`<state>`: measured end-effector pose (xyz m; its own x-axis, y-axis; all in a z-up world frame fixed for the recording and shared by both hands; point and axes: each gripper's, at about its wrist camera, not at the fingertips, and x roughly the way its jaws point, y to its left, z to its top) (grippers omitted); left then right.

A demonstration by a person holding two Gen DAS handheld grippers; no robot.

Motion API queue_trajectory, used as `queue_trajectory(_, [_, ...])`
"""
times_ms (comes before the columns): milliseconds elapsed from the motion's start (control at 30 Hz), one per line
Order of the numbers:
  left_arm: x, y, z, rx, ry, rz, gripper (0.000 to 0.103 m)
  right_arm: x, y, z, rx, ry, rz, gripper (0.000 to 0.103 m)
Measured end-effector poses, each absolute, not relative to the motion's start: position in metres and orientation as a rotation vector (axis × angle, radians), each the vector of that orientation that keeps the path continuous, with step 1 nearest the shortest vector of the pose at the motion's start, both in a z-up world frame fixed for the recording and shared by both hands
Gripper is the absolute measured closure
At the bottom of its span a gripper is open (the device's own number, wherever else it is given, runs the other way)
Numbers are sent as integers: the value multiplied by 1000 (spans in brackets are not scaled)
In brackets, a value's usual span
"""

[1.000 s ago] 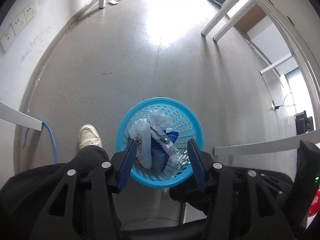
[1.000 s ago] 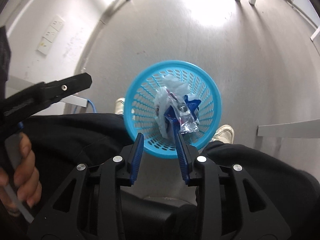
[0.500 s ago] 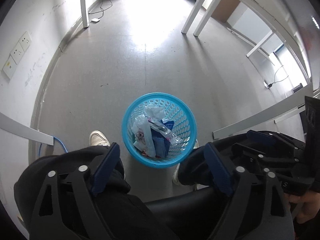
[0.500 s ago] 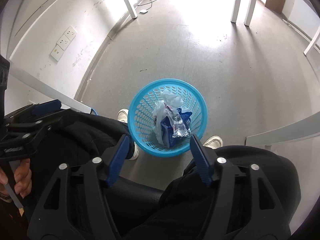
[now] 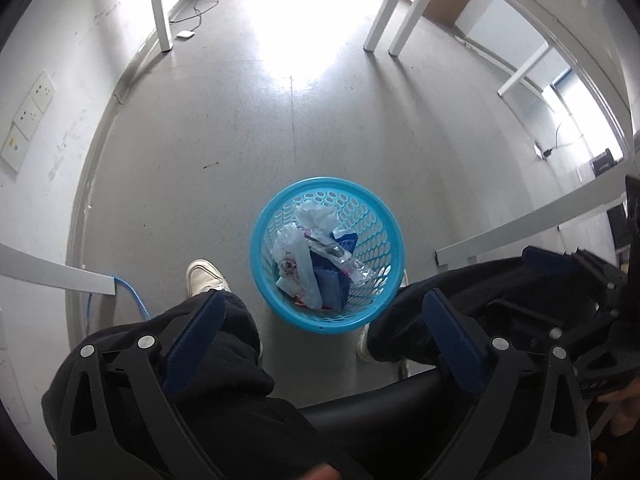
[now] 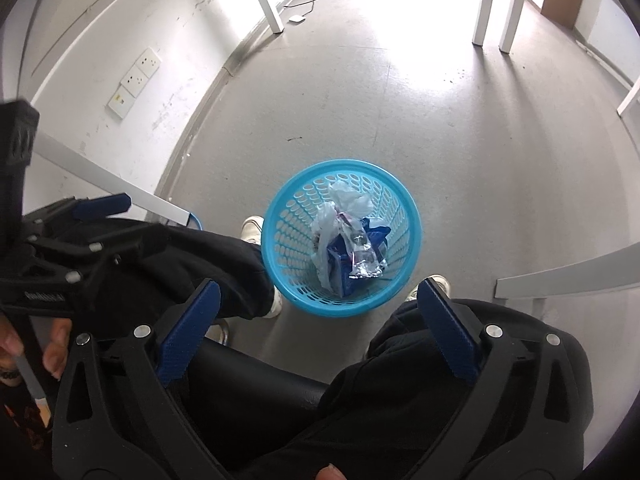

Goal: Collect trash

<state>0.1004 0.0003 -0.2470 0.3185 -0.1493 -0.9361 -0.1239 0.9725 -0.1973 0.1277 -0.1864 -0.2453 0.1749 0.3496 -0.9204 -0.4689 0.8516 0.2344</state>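
Only blurred, unreadable lettering on the left hand-held gripper (image 6: 100,226).

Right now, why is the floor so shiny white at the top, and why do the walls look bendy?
In the left wrist view, light from the far end glares off the floor and washes it out, while the blue basket stays sharp. In the right wrist view, the same glare sits near the table legs, which cast long shadows. In both views the round lens curves the walls.
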Motion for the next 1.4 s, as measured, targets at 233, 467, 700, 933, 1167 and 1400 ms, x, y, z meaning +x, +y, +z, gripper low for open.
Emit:
queue_trajectory(233, [100,-9,-246,-193,1225,-32,6,135,-192,-248,-65,1287,579,9])
queue_trajectory(467, [100,-10,-248,-208,1239,-60,6,133,-191,-251,-71,1298,592,9])
queue_trajectory(700, [99,-12,-248,-206,1233,-51,6,134,-190,-252,-72,1303,598,9])
queue_trajectory(933, [100,-12,-249,-215,1237,-53,6,134,-190,-252,-56,1304,613,9])
queue_trajectory(1167, [102,-11,-250,-245,1250,-65,6,134,-189,-252,-47,1309,626,9])
queue_trajectory(1400, [101,-10,-251,-255,1252,-60,6,134,-189,-253,-20,1318,634,9])
